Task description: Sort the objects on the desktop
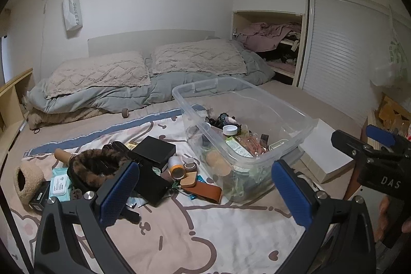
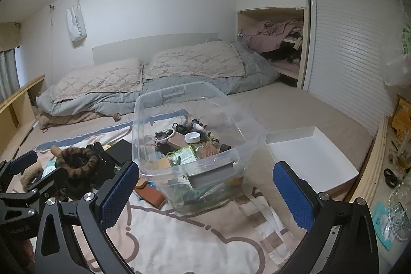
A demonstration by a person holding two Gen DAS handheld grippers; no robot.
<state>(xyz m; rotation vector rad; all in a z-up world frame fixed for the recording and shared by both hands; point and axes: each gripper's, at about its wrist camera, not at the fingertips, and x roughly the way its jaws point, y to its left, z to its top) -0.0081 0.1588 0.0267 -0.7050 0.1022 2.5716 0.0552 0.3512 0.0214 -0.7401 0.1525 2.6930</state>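
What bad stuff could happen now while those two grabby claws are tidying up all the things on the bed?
1. The clear plastic bin sits on a soft blanket, so a push on its rim might tip it.
2. The orange-banded white bottle lies on its side and could roll off the pile.
3. The left gripper and right gripper, both open, are close together and might bump.

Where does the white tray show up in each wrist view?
Left wrist: white tray at right, only its outer wall showing, behind the clear bin.
Right wrist: white tray right of centre, open inside visible.
Shared landmark: the clear bin immediately left of it.
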